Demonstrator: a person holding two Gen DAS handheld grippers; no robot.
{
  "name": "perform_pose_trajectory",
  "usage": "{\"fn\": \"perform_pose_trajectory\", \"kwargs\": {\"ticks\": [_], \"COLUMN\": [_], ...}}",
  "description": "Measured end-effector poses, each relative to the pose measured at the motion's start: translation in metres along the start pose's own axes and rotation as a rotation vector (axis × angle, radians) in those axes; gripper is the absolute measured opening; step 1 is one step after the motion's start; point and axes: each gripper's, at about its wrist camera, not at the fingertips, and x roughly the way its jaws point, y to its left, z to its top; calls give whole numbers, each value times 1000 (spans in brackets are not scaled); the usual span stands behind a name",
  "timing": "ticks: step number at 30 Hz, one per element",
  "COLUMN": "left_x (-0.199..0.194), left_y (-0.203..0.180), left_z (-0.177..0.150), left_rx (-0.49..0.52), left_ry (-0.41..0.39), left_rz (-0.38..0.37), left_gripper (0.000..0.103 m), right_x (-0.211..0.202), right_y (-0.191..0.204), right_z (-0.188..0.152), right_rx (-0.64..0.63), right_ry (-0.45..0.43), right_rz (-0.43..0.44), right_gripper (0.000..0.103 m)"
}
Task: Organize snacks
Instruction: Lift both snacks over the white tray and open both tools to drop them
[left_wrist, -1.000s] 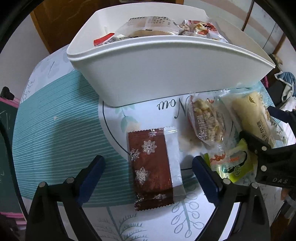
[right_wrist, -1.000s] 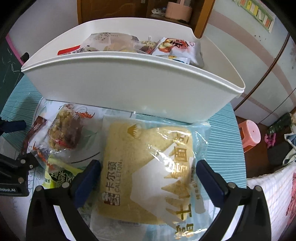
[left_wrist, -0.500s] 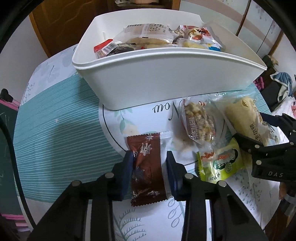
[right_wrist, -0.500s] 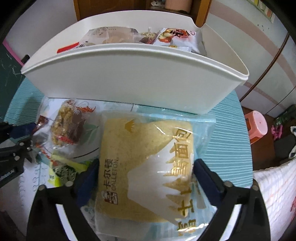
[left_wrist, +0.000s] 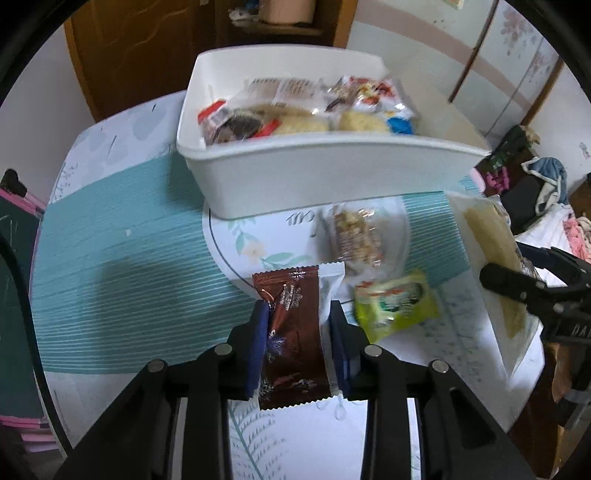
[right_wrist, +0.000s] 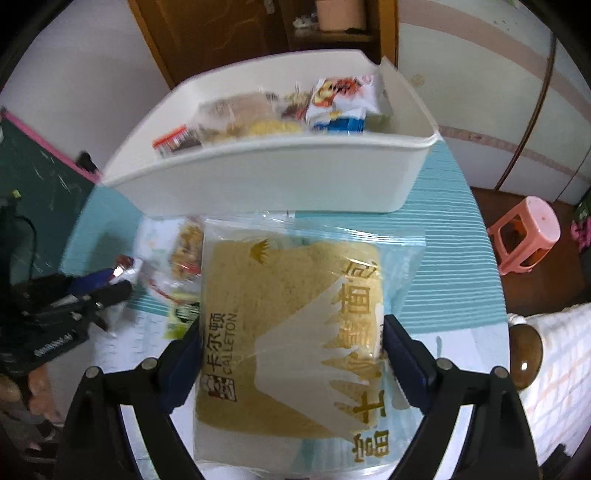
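The left gripper has its blue-padded fingers clamped on a glossy brown wrapper printed with snowflakes. It is a flat rectangle with crimped ends and a white strip down one side, its long axis running away from the camera toward the bin, clear of the surface. That surface wears a smooth cloth of teal stripes with a pale leaf print. Just right of the wrapper lie a clear crinkled pack of nutty brittle and a lime-green sachet, both flat. Beyond them stands a white plastic bin, straight-walled with a rolled rim, heaped with mixed snack packets.

Only the left view shows the brown wrapper whole; the right view catches just its tip beside the left gripper. Only the right view shows a pink plastic stool on the floor.

The right gripper is closing its fingers on a soft clear bread bag with gold lettering; the pads press both its sides. The bag's long axis points toward the bin.
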Motion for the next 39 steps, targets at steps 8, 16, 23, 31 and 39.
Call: {"fn": "perform_pose_trajectory", "kwargs": {"ticks": [8,16,23,31,39], "left_x": [-74,-149,-185,-176,-131], "left_y": [-10,-17,-25,-19,-10], "left_z": [23,62,109,163,191], "left_rx": [57,121,145,104,61], "left_ry": [-114,-260,-359,-404,-384], "left_rz": [-12,28,89,82,69], "left_gripper": [30,30,30,30,30], "right_x": [-71,-139,-174,-176,-147], "right_y": [2,31,62,71,59], "right_z": [27,57,97,143,169], "right_rx": [45,-32,-94,-86,-60], "right_ry": [-163,-342,-479,-563,-539], "right_rz": [67,50,47,35,12], "right_gripper": [90,91,91,91,91]}}
